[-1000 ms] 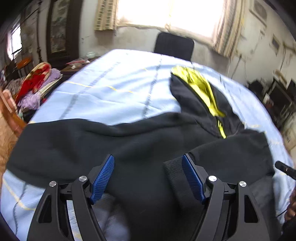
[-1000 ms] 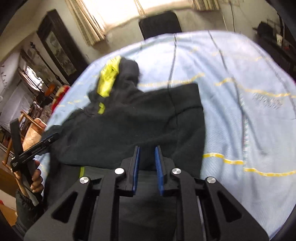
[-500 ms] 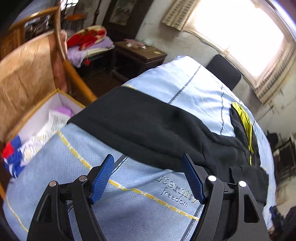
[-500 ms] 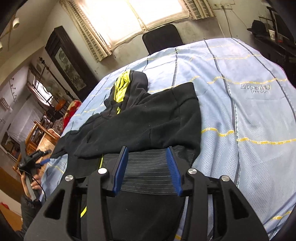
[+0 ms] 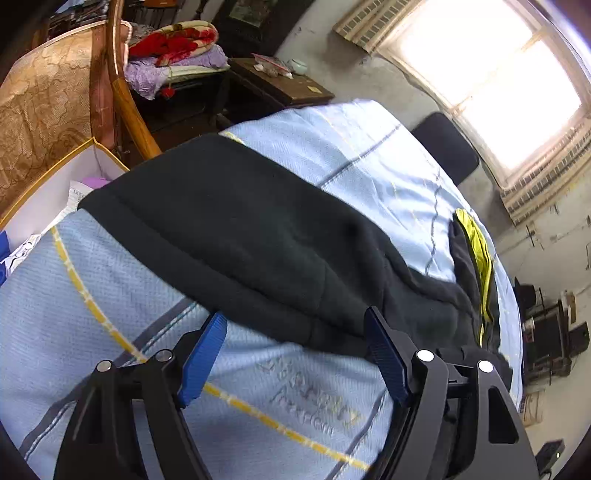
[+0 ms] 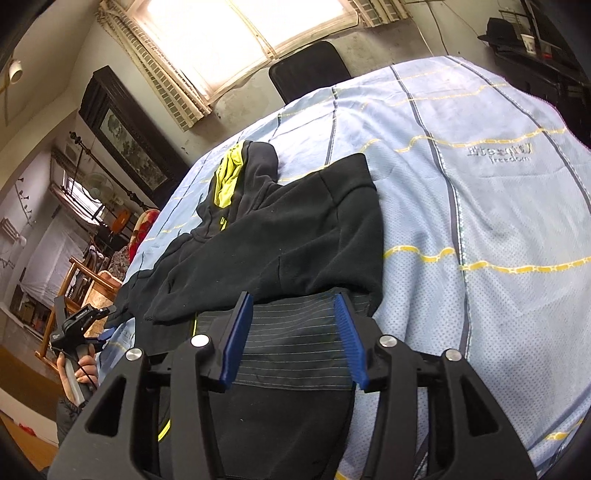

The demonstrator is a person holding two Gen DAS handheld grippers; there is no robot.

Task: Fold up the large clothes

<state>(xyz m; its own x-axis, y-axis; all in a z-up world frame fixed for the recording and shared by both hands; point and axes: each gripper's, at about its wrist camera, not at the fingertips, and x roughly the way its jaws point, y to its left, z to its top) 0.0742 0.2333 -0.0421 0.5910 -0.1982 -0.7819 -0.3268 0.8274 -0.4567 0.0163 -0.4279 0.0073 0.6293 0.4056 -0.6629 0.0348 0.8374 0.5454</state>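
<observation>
The left gripper (image 5: 295,328) pointed steeply down, jaws spread wide and empty over the sleeve of a black hoodie (image 5: 258,236). The right gripper (image 6: 293,317), jaws just opening and released, straddled the hoodie's ribbed hem (image 6: 291,332) without pressing it. The hoodie lay across a pale blue sheet (image 6: 498,206), centre frame, before a bright window (image 6: 236,33). Its near edge was hidden behind the gripper
</observation>
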